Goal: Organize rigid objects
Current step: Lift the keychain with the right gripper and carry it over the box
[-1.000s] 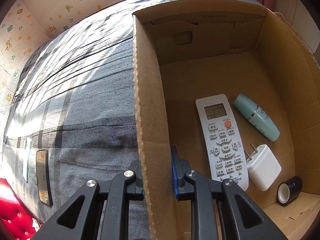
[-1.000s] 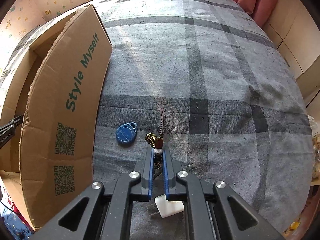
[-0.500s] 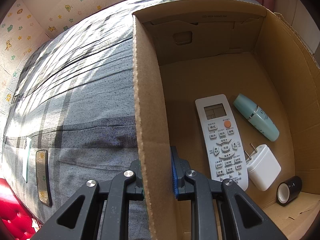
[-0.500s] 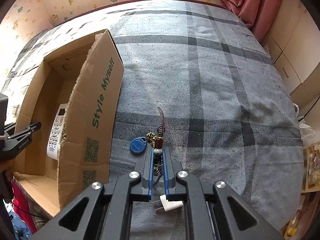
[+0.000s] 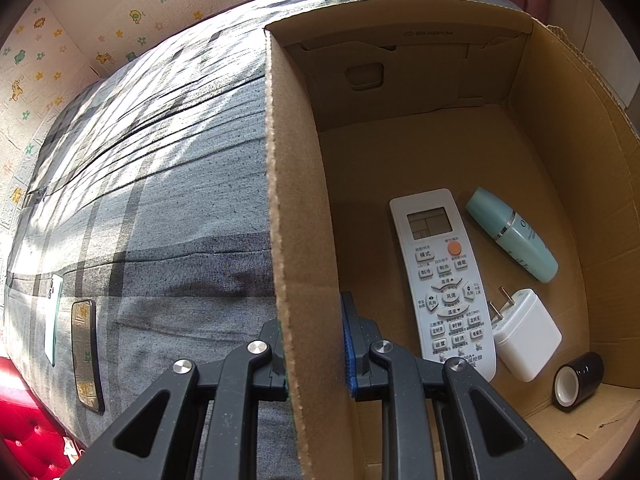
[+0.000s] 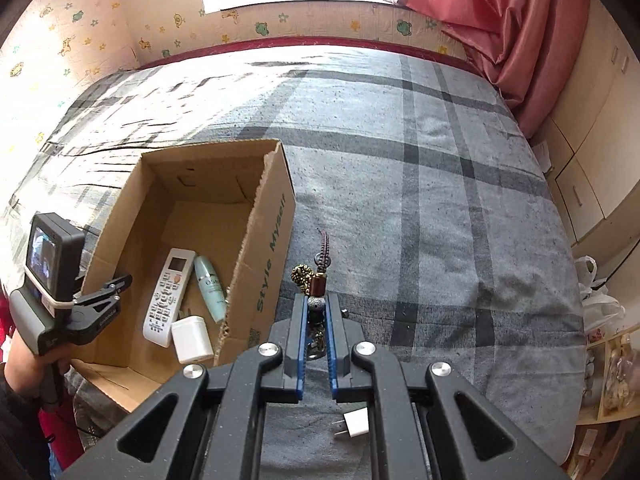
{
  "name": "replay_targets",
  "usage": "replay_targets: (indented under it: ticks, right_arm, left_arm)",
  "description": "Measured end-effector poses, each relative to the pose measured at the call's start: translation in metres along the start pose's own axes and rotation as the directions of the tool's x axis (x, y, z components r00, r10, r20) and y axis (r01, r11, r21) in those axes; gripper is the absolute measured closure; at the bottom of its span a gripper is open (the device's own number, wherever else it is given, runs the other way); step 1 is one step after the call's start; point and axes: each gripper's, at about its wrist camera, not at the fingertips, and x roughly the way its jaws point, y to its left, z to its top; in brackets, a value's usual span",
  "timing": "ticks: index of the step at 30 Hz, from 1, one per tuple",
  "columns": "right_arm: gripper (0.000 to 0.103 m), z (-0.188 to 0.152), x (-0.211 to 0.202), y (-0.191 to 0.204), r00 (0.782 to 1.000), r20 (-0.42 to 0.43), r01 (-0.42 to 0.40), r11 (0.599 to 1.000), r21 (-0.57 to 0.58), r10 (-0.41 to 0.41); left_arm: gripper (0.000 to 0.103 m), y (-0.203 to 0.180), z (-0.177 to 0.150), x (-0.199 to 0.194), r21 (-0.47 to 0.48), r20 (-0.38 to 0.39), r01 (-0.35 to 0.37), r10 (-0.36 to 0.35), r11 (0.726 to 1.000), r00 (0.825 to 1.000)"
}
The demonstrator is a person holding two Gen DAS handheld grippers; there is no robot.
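Note:
My right gripper [image 6: 316, 312] is shut on a keychain [image 6: 318, 284] with beads, a brass charm and a dark red tassel, held up above the grey plaid bed [image 6: 440, 240]. To its left stands an open cardboard box [image 6: 272, 240]. My left gripper [image 5: 312, 332] is shut on the box's left wall [image 5: 296, 200], one finger outside and one inside. On the box floor lie a white remote [image 5: 444, 280], a teal bottle [image 5: 512, 236], a white charger [image 5: 528, 336] and a black tape roll [image 5: 578, 380].
A small white plug [image 6: 354, 426] lies on the bed under my right gripper. Two phones [image 5: 86, 356] rest near the bed's left edge. A pink curtain [image 6: 500, 40] and cabinets [image 6: 592, 160] stand to the right, a patterned wall behind.
My right gripper has risen with the keychain off the bed, so the box's inside now shows from above. The left gripper and the box have not moved.

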Motion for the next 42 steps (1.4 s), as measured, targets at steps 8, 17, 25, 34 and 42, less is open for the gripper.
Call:
replay_targets:
  ticks: [8,17,25,34,42]
  right_arm:
    - [0.096,0.025,-0.029,0.031,0.996,0.07,-0.054,0.997,-0.05,0.057]
    - [0.096,0.037,-0.037,0.075,0.988,0.078,-0.119,0.984,-0.131,0.13]
    - [0.096,0.033,-0.017,0.106,0.988,0.036,-0.139,0.973,-0.184,0.147]
    - [0.096,0.024,0.022,0.127,0.988,-0.039,-0.154,0.968,-0.199,0.149]
    - [0.096,0.016,0.057,0.139,0.985,-0.099,-0.157,0.967,-0.199,0.14]
  left_arm:
    - [0.082,0.0,0.0,0.0,-0.001,0.0,0.0,0.0,1.0,1.0]
    - [0.082,0.0,0.0,0.0,-0.002,0.0,0.005,-0.005,1.0,1.0]
    - [0.082,0.002,0.0,0.002,-0.004,-0.001,0.007,-0.007,1.0,1.0]
    - [0.082,0.002,0.0,0.001,-0.004,-0.001,0.01,-0.01,1.0,1.0]
    - [0.082,0.003,0.0,0.002,-0.003,-0.002,0.008,-0.008,1.0,1.0]
